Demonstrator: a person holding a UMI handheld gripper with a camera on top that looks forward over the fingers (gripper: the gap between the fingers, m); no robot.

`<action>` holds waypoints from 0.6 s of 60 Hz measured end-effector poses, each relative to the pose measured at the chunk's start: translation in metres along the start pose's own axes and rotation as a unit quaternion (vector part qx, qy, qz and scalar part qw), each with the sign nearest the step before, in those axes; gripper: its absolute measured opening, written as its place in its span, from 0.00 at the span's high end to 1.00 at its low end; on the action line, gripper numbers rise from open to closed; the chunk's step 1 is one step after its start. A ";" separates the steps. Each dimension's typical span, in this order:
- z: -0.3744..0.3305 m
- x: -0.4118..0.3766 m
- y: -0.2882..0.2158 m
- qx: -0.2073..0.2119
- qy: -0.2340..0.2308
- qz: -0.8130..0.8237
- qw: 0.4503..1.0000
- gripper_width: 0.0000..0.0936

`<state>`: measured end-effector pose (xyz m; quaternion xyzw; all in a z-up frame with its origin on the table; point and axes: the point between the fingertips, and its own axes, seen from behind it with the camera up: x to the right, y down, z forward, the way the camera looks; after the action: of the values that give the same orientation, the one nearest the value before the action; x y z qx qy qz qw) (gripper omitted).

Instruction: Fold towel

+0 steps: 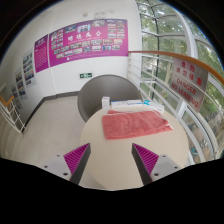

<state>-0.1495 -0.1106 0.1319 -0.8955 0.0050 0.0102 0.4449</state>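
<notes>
Gripper [111, 160] released, fingers spread wide, nothing held. Magenta pads [77, 156] facing inward, both hovering over near edge of round table [100, 150]. Bare light tabletop between the fingers.

Towel [137, 124], pinkish-red, lying flat just ahead of the fingers, around table's middle and toward its right side. Rumpled, roughly rectangular, long side running across. Apart from both fingers, no contact.

White flat item [125, 102] at far edge of table, just beyond towel; too small to tell what. Grey curved partition [100, 92] right behind far edge.

Beyond table: pale floor [45, 125] stretching left. White wall with magenta-bordered posters [88, 38] up high, small green sign [86, 76] lower down. Railing [12, 112] along left wall. Glazed wall with window frames [175, 45] at right, red-lettered notice board [187, 78] in front of it, greenery outside.
</notes>
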 end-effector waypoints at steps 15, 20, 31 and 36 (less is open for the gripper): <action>0.177 -0.028 -0.034 0.001 0.005 -0.036 0.999 0.09; 0.225 -0.020 -0.033 -0.013 0.012 -0.050 0.999 0.11; 0.272 -0.019 -0.021 -0.036 0.006 -0.059 0.998 0.45; 0.273 -0.013 -0.023 -0.033 0.012 -0.094 0.995 0.83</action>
<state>-0.1658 0.1207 -0.0142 -0.9061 -0.0739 -0.0417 0.4144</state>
